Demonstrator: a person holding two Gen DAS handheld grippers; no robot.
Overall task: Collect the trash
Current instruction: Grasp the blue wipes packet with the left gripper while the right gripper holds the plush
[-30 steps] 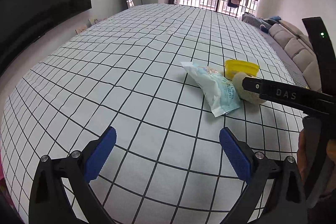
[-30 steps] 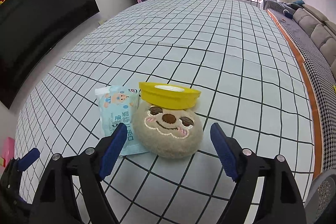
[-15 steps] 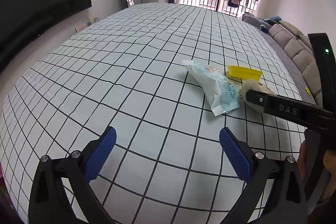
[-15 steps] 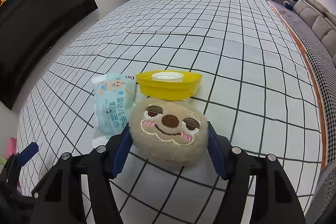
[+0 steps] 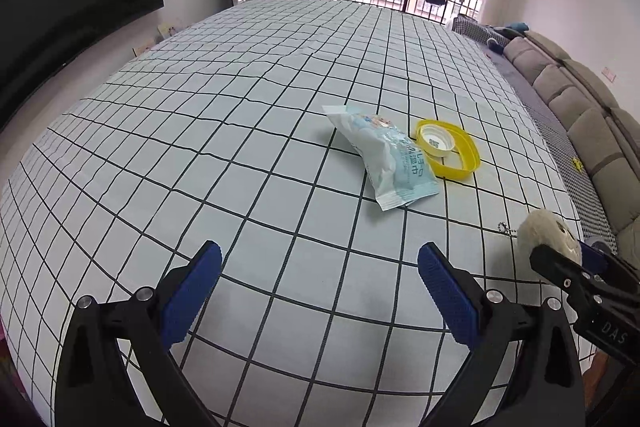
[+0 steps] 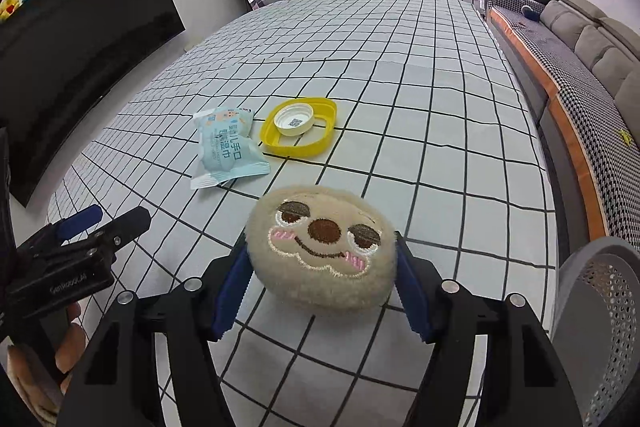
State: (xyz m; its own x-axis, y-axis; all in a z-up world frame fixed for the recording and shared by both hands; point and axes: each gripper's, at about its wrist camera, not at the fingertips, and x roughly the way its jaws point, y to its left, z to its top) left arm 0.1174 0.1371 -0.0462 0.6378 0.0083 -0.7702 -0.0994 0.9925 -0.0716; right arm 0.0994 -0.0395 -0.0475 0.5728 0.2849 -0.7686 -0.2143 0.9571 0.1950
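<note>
Right claw (image 6: 322, 293): clamped on the plush sloth face (image 6: 322, 247) — blue pads pressing both its sides, the toy lifted clear of the checked desk (image 6: 440, 107)
Left claw (image 5: 320, 291): jaws wide apart, nothing between them
Wet-wipe packet (image 6: 226, 147): flat on the desk, ahead and left of the right claw
Yellow lid (image 6: 299, 127): just beside the packet, a white cap inside it
Grey mesh bin (image 6: 600, 291): low right of the right claw
</note>
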